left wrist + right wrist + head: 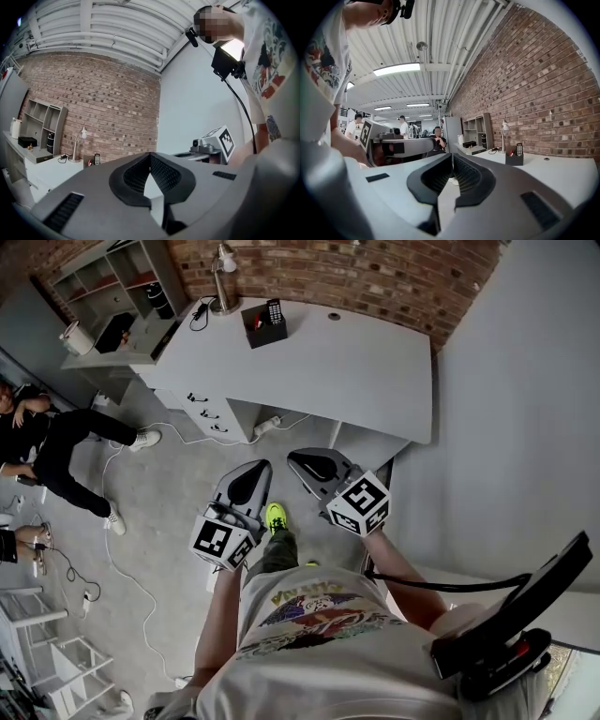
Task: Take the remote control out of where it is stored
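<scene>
**Head view:** the remote control (274, 310) stands upright in a black holder (263, 329) at the back of the white desk (356, 371), close to the brick wall and just beside a desk lamp (223, 279). The left gripper (249, 476) and right gripper (313, 465) hang side by side over the grey floor, well apart from the holder. A white cable (127, 568) snakes across the floor to the left. A careless step could snag it.

**Left gripper view:** the left gripper's (150, 159) 2 pads are pressed together with nothing between them. The remote (97, 158) shows small and far off beside the lamp (80, 139). If the jaws reach it while closed, they will probably knock it or push the holder back instead of taking it.

**Right gripper view:** the right gripper (452, 161) is likewise closed and empty. The remote (519, 149) sticks up from the holder (514, 160), and something red sits in the holder next to it. Its exposed top is short, so the pads could easily catch the red item too. The holder also looks light. Unless the other gripper steadies it, a 1-gripper upward pull may lift or tip it along with the remote. A sideways approach could also brush the lamp (504, 135) and its cord.
</scene>
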Demonstrator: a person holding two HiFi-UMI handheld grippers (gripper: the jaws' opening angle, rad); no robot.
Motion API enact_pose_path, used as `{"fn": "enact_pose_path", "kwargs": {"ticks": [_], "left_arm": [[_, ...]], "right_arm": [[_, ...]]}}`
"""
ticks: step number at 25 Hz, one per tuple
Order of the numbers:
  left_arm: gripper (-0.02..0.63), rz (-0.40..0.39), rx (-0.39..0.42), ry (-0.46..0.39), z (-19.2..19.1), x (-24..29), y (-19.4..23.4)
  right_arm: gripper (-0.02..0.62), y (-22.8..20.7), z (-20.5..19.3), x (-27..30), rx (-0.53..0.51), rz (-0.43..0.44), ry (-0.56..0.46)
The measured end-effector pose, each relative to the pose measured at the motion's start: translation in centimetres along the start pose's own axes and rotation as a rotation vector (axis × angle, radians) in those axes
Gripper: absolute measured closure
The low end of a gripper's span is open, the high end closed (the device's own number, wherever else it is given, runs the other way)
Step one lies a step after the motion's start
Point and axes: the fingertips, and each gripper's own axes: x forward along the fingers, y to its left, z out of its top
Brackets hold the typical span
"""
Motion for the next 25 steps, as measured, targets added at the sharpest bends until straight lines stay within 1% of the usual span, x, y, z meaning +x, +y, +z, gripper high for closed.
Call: {"fn": "enact_pose_path", "kwargs": {"ticks": [6, 11, 18, 23, 25], "left_arm": [[0.603, -0.044, 0.000, -0.004, 1.6, 4.3, 6.5], [0.603, -0.087, -0.017, -0.005, 2.4, 7.2, 10.8], [0.603, -0.103, -0.042, 0.002, 2.2, 9.1, 15.4], [0.603, -0.104, -0.027, 0.006, 2.1, 9.8, 18.6], [0.603, -0.110, -0.041, 0.014, 1.8, 10.1, 19.4]], "right_arm": [[0.589, -4.8, 2.3, 5.4, -0.004, -0.050, 0.001], [0.589, -8.1, 3.4, 8.6, 0.000, -0.089, 0.005], [0.589, -11.1, 4.0, 12.8, -0.004, -0.118, 0.019], [0.589, -12.8, 4.4, 15.3, -0.030, -0.144, 0.032], [0.589, -13.3, 4.6, 16.0, -0.029, -0.152, 0.034]]}}
